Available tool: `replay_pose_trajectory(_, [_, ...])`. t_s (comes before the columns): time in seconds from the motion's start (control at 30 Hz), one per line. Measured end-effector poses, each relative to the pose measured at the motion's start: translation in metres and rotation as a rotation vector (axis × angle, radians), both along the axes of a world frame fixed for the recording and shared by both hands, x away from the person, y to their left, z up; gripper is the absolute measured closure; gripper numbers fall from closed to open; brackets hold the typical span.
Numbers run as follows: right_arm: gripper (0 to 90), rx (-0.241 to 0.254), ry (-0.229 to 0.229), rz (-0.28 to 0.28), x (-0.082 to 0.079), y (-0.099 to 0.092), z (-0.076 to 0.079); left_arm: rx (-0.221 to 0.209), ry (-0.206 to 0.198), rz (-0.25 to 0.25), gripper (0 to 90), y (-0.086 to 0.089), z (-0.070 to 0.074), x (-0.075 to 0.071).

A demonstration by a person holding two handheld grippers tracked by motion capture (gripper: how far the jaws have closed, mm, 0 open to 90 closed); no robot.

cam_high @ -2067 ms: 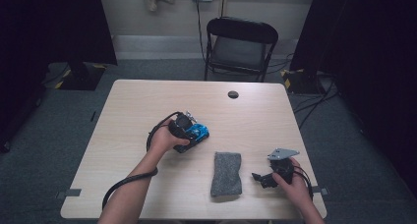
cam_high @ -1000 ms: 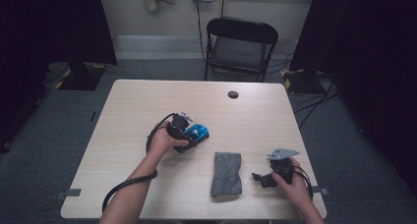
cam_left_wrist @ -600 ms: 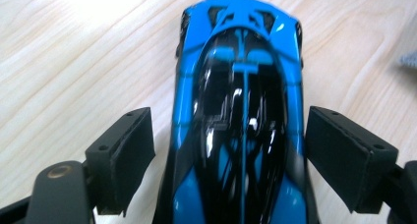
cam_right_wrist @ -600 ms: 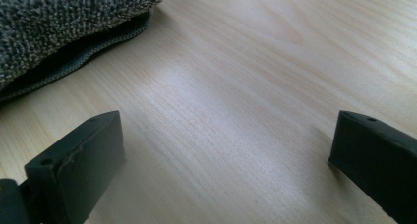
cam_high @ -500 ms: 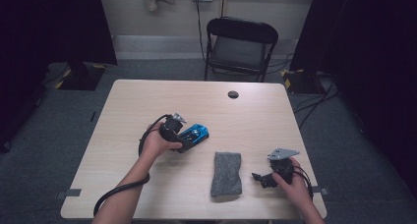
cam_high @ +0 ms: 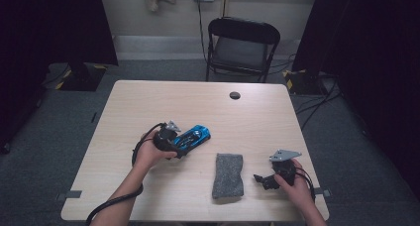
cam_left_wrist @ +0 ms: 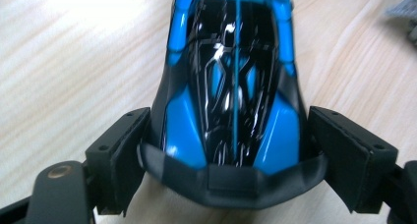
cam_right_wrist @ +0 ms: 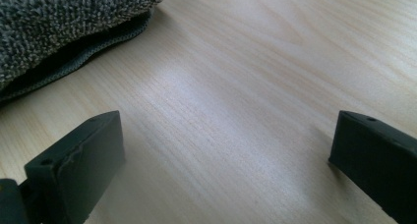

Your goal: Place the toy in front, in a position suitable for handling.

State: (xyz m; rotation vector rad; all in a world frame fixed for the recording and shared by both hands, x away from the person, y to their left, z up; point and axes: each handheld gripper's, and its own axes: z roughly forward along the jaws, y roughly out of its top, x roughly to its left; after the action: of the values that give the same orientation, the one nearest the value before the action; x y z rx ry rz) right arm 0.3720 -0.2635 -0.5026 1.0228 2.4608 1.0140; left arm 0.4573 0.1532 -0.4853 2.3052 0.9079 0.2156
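A light wood-grain table (cam_high: 148, 102) with rounded corners carries everything, and a small dark round cap (cam_high: 235, 95) sits in its top near the far edge, right of the middle. A blue and black toy car (cam_high: 194, 136) lies on the top left of centre, pointing towards the far right, and in the left gripper view its tail end (cam_left_wrist: 231, 150) sits on the pale wood. A grey folded cloth (cam_high: 228, 175) lies flat near the near edge, well apart from the car, its stitched hem (cam_right_wrist: 74, 62) resting on the wood in the right gripper view.
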Motion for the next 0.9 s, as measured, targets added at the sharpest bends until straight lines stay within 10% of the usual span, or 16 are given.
replay_pose_trajectory(0.9, [0.0, 0.0, 0.0, 0.001, 0.0, 0.0, 0.0, -0.078, -0.156, 0.0, 21.0, 0.012, -0.016, -0.017])
